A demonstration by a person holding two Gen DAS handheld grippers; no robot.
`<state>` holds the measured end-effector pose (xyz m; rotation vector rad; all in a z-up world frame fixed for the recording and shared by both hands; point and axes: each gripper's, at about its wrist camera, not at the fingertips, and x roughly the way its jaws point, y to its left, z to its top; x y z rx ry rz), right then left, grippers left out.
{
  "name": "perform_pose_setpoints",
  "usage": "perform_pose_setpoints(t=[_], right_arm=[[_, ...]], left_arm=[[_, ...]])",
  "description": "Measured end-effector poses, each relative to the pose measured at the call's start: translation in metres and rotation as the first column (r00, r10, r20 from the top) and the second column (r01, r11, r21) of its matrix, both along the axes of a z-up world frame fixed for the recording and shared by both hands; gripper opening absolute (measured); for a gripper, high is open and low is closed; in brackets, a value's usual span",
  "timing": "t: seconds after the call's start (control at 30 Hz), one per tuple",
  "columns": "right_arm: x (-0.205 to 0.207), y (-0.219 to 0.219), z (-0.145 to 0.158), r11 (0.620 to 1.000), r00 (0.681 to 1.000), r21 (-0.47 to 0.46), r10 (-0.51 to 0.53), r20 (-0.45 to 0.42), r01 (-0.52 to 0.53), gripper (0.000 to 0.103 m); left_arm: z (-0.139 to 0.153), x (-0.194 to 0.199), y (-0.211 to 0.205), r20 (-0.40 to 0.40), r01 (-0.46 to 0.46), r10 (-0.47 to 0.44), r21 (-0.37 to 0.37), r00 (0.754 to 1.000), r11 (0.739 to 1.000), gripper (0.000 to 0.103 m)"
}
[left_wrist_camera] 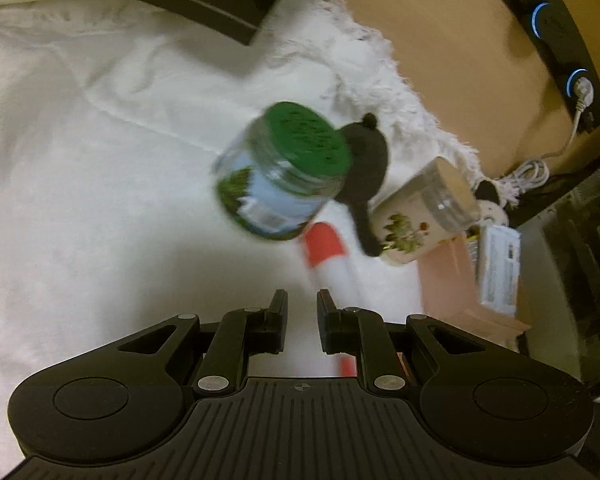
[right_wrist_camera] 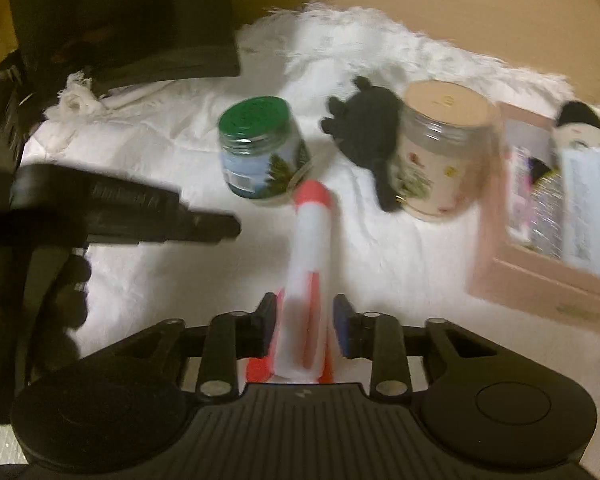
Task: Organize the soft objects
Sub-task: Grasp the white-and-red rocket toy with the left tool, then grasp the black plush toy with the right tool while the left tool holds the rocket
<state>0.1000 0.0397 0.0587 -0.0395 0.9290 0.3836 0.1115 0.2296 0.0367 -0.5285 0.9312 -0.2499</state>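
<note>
The right gripper [right_wrist_camera: 305, 330] pinches the red-and-white plush rocket [right_wrist_camera: 310, 264], probably bound for the pink box [right_wrist_camera: 540, 284]; the left gripper [left_wrist_camera: 302, 314], nearly closed, holds nothing.

No text can be read in either view. The green-lidded jar [right_wrist_camera: 260, 148] has a blue label with a palm picture and a small barcode patch (its print is too blurred). The beige-lidded jar [right_wrist_camera: 440, 152] shows only flower drawings. The white printed card [right_wrist_camera: 590, 220] in the pink box [right_wrist_camera: 540, 284] has grey lines, not legible.
</note>
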Motion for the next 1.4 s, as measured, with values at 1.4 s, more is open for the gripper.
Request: perform_pose_setpoints(t=[1.4], right_arm=[[-0.069,-0.133,-0.051,0.987,0.973,0.0,-0.156,0.17,0.158,0.066]], left_arm=[[-0.015,0.031,-0.167,-0.084,0.017,0.026,0.477,0.996,0.879,0.051]])
